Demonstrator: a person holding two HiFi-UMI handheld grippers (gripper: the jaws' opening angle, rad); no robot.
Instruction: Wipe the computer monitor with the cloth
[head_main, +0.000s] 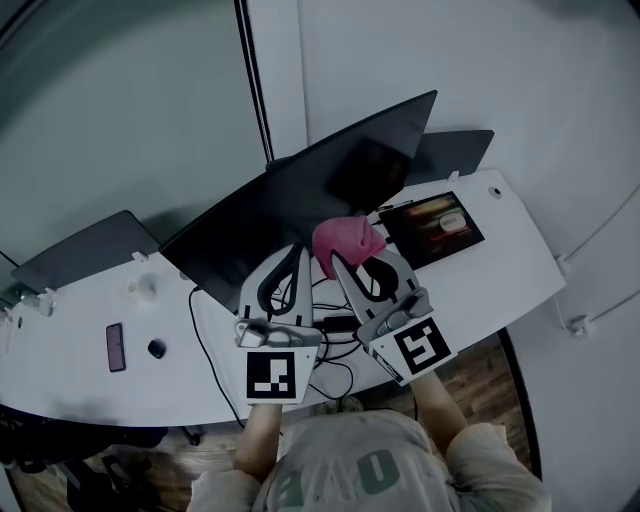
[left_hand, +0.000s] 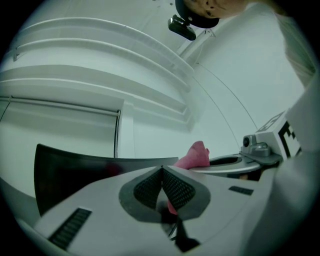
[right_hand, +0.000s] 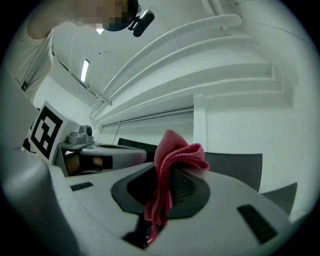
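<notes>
One wad of pink cloth (right_hand: 175, 155) pokes out of our right tool (right_hand: 167, 182), clamped tight so we can rub the monitor (head_main: 300, 195) just beyond. Our left tool (left_hand: 162, 175) is closed on nothing, idling alongside.

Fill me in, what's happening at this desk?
A person holds two grippers over the white curved desk. The right gripper is shut on a bunched pink cloth, held by the lower edge of the dark flat computer monitor; contact is unclear. The left gripper is shut and empty beside it.
</notes>
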